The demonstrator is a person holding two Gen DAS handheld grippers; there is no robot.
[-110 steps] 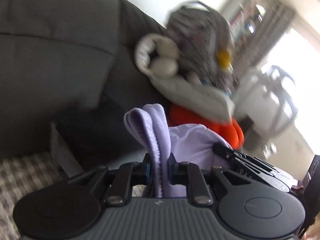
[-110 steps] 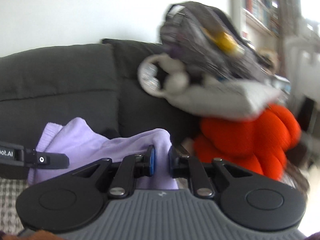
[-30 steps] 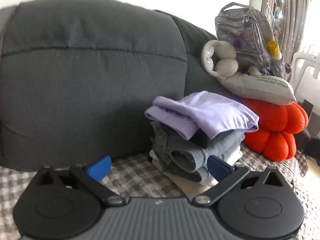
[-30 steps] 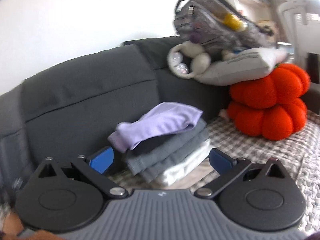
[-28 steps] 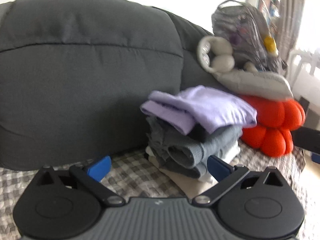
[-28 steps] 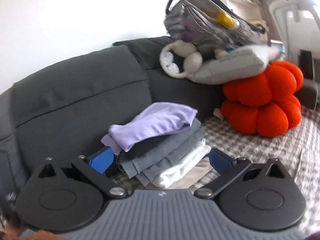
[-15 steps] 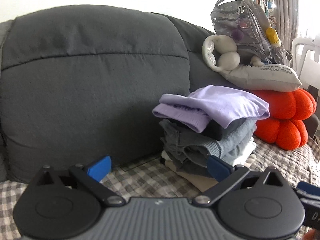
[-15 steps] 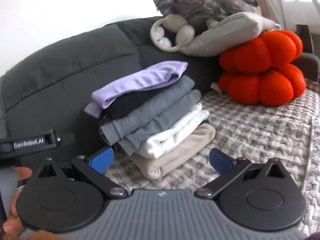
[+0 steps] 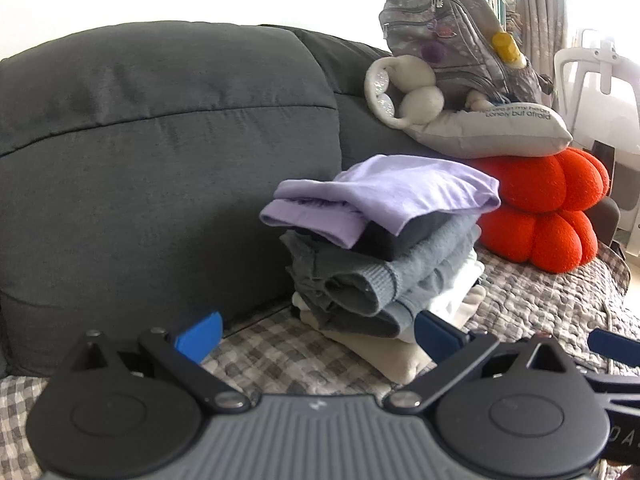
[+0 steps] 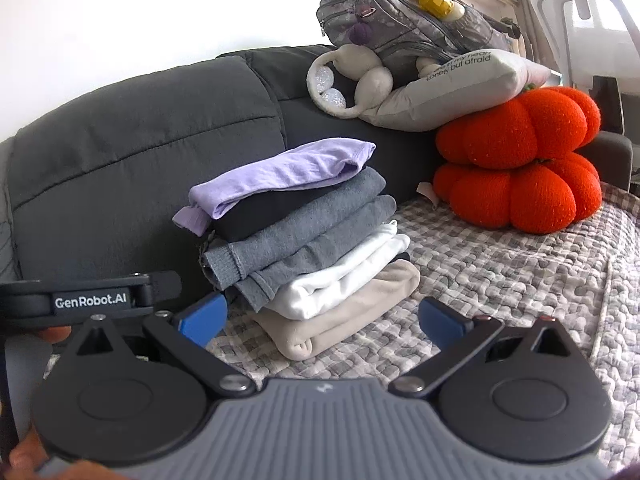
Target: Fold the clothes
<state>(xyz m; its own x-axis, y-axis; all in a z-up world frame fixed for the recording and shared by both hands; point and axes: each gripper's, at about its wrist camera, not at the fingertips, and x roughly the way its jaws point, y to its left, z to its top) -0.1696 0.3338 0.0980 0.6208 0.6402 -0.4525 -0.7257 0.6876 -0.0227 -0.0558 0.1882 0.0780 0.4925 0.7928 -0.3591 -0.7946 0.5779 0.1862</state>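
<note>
A stack of folded clothes (image 9: pixel 384 276) (image 10: pixel 304 248) stands on the checked sofa cover against the dark grey backrest. A lilac garment (image 9: pixel 384 196) (image 10: pixel 280 176) lies folded on top, over a black piece, grey knits, a white piece and a beige one (image 10: pixel 344 312) at the bottom. My left gripper (image 9: pixel 318 338) is open, held back in front of the stack with nothing between its blue pads. My right gripper (image 10: pixel 322 320) is open too, just short of the stack's base. The left gripper's body (image 10: pixel 92 300) shows at the left of the right wrist view.
Right of the stack sits an orange pumpkin-shaped cushion (image 10: pixel 520 160) with a grey pillow (image 10: pixel 460 88), a white plush toy (image 10: pixel 352 76) and a silvery backpack (image 10: pixel 400 12) piled on it. The checked cover (image 10: pixel 500 272) stretches out to the right. A white chair (image 10: pixel 592 8) stands behind.
Both grippers held the lilac garment 3.7 s ago; it now lies on the stack and both are open. Over the last second both drew back and lowered a little.
</note>
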